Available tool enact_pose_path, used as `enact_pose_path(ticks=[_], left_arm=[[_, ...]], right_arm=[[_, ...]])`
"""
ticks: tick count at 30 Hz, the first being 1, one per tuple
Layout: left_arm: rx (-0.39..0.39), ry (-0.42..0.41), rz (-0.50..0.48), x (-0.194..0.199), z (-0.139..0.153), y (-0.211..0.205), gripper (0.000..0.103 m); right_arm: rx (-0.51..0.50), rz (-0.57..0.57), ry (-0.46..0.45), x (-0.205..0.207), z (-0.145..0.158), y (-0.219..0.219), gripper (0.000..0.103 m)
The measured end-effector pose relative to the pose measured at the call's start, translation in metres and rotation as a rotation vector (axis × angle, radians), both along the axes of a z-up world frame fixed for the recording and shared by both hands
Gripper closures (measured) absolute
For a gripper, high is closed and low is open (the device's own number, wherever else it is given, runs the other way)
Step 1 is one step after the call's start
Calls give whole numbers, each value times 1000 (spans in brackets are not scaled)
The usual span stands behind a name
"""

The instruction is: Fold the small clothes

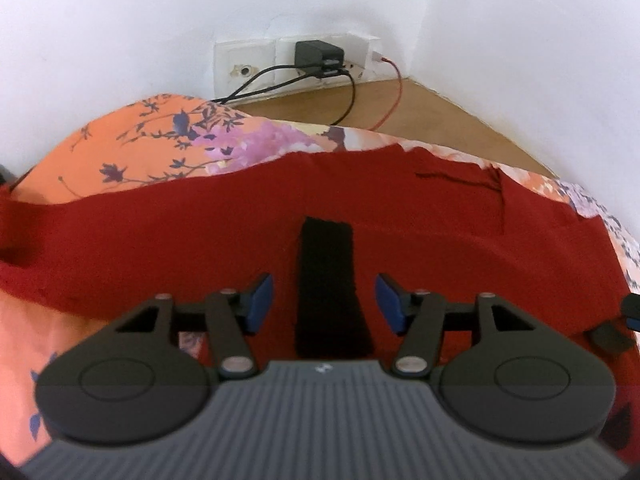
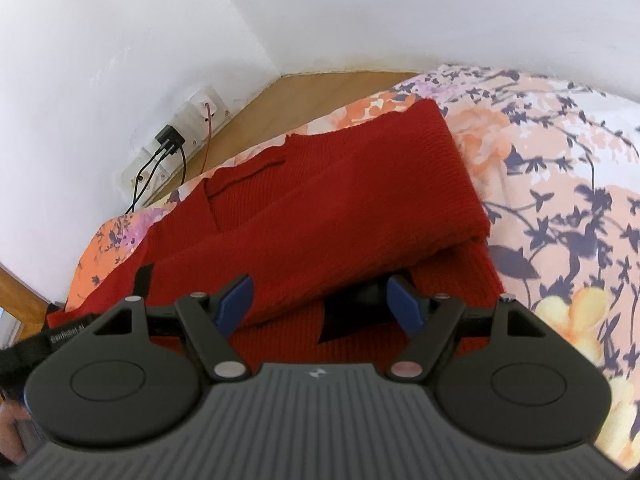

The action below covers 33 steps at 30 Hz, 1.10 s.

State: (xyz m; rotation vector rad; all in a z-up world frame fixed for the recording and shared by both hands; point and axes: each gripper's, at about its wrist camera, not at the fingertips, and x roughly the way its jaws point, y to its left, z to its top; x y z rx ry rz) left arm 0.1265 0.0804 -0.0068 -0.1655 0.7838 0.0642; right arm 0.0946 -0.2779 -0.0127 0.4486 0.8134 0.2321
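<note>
A dark red knitted sweater (image 1: 240,224) lies spread on a floral bed cover (image 1: 132,148). A black stripe (image 1: 326,288) runs down its middle. My left gripper (image 1: 324,300) hovers over that stripe, open and empty, with its blue pads on either side. In the right wrist view one part of the sweater (image 2: 340,208) is folded over the body, and a black patch (image 2: 352,316) shows under the fold. My right gripper (image 2: 322,304) is open and empty above the fold's edge. The tip of the other gripper (image 1: 632,308) shows at the right edge of the left wrist view.
The bed cover (image 2: 560,200) extends to the right. White walls close the corner behind, with a socket strip, a black charger (image 1: 318,54) and black and red cables (image 1: 392,92). A wooden ledge (image 1: 420,108) runs between bed and wall.
</note>
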Motion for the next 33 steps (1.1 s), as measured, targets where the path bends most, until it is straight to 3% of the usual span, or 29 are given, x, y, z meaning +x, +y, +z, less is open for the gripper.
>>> enact_pose_path(ticks=[8, 22, 24, 25, 26, 33], left_arm=[[-42, 44, 10, 27, -16, 8, 44], [14, 9, -59, 42, -25, -1, 46], [5, 6, -73, 43, -25, -2, 54], [0, 4, -85, 43, -25, -3, 67], [-11, 7, -90, 44, -26, -2, 73], [-82, -20, -93, 43, -23, 4, 89]], right_arm=[[-83, -13, -58, 29, 10, -11, 23], [-241, -4, -66, 98, -17, -25, 23], [-246, -1, -62, 101, -20, -24, 23], [-251, -2, -61, 103, -22, -24, 23], [-257, -5, -59, 103, -23, -24, 23], [-258, 0, -43, 108, -31, -27, 24]])
